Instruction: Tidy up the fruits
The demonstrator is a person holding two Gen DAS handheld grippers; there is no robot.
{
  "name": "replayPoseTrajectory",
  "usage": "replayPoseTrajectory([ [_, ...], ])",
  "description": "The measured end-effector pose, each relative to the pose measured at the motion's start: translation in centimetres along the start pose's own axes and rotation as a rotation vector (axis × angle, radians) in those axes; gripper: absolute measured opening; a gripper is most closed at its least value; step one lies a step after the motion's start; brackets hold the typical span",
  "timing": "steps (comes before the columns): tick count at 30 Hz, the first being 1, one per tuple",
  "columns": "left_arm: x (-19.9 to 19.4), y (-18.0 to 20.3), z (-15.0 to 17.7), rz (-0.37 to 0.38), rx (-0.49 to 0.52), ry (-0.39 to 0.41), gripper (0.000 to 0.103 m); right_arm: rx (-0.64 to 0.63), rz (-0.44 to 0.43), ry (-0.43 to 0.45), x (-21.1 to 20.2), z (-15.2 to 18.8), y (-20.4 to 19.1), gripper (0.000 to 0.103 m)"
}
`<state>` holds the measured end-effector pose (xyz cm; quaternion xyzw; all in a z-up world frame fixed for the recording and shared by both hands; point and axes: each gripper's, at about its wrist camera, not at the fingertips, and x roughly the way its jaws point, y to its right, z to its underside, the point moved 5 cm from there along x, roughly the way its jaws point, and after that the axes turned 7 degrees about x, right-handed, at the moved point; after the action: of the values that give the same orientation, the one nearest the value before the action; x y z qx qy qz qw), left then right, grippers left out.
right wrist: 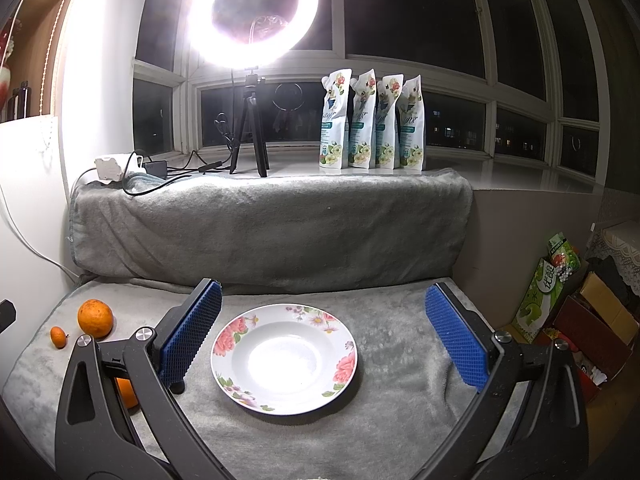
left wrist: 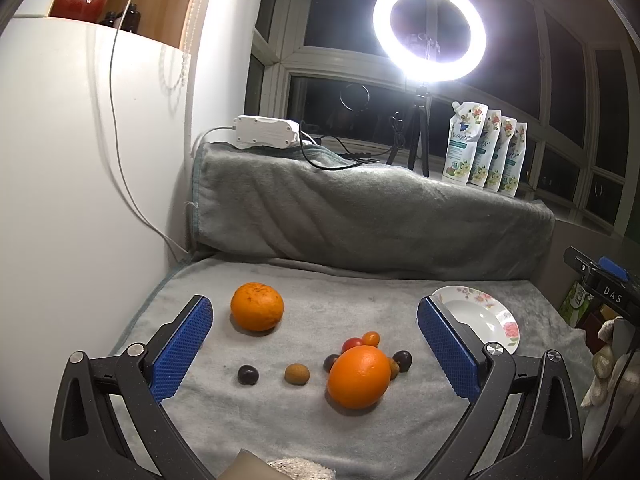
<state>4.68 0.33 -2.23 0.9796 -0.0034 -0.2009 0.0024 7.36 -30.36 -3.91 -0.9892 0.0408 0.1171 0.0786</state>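
The fruits lie loose on the grey blanket [left wrist: 280, 432]: one orange [left wrist: 359, 376] with small tomatoes [left wrist: 362, 341] and dark fruits touching it, another orange [left wrist: 257, 306] apart to the left, a plum [left wrist: 247, 374] and a brownish fruit [left wrist: 297, 373] between. The flowered plate [right wrist: 285, 320] sits bare to the right. The left tongs [left wrist: 316, 348] and right tongs [right wrist: 324, 336] are both spread wide, holding nothing, under a ring light [left wrist: 429, 30]

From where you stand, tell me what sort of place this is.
Probably a home window nook at night: dark window panes, a grey blanket over the ledge, a ring light, and a floral plate.
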Motion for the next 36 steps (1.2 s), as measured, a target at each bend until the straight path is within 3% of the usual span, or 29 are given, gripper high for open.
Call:
replayPoseTrajectory([
  [27, 0.1, -0.2, 0.5, -0.001, -0.007, -0.010, 0.102, -0.003, -0.008, -0.017, 0.6, 0.7, -0.6, 0.103],
  [36, 0.7, -1.3, 2.2, -0.011, -0.022, -0.049, 0.102, -0.005, -0.063, -0.068, 1.7, 1.7, -1.4, 0.103],
])
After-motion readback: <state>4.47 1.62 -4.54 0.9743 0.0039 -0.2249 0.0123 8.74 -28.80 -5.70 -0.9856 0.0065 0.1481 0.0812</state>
